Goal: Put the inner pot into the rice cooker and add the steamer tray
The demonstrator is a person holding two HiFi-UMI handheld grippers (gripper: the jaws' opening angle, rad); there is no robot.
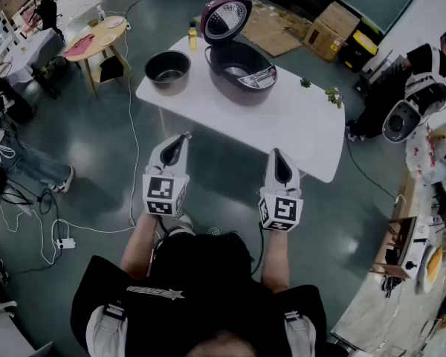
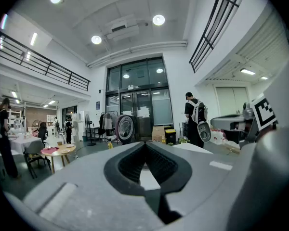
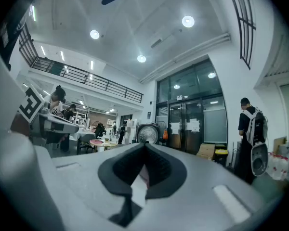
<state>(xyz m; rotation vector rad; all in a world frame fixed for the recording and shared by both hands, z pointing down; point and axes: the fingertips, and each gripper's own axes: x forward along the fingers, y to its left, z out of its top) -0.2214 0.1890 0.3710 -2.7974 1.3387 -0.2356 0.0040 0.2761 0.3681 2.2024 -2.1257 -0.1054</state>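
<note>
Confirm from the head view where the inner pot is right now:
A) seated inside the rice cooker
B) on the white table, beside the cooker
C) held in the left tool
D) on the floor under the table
B: the inner pot stands on the white table, apart from the open rice cooker and to its left in the head view.

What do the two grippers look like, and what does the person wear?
The left gripper and right gripper are pale grey tapering shells with black ribbed pads. Each carries a cube with black-and-white square markers. The person wears a black top.
</note>
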